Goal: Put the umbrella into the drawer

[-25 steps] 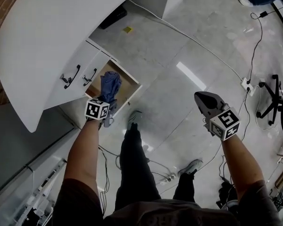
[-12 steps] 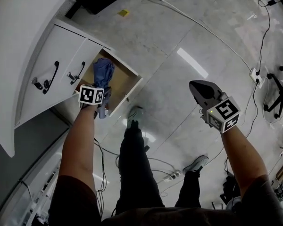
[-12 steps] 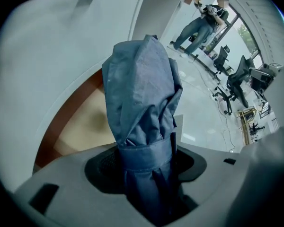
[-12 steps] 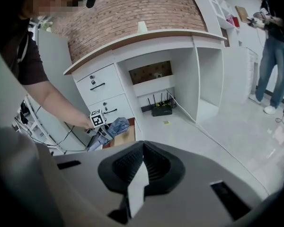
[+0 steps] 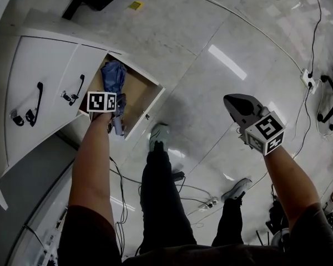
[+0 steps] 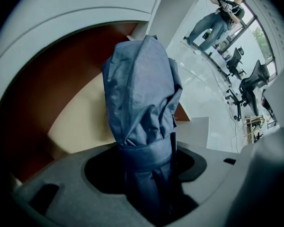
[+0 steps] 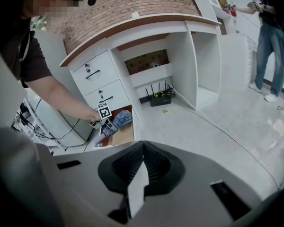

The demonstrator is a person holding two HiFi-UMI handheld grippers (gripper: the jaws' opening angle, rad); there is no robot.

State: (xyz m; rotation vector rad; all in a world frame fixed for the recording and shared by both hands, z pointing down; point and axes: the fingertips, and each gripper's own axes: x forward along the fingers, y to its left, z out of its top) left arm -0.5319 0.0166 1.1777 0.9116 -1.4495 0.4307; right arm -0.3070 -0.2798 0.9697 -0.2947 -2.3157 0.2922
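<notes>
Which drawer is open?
The bottom drawer, pulled out with the blue umbrella over it. The two drawers above are shut.

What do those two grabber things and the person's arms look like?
Both grabbers are grey plastic. The left gripper and the right gripper each carry a white cube with black square patterns: the left cube and the right cube. The right one has a smooth shell that narrows to a point. The person wears dark short sleeves.

The umbrella (image 6: 142, 103) is matt blue cloth, the drawer (image 5: 137, 91) bare wood, the floor (image 5: 211, 32) glossy.
</notes>
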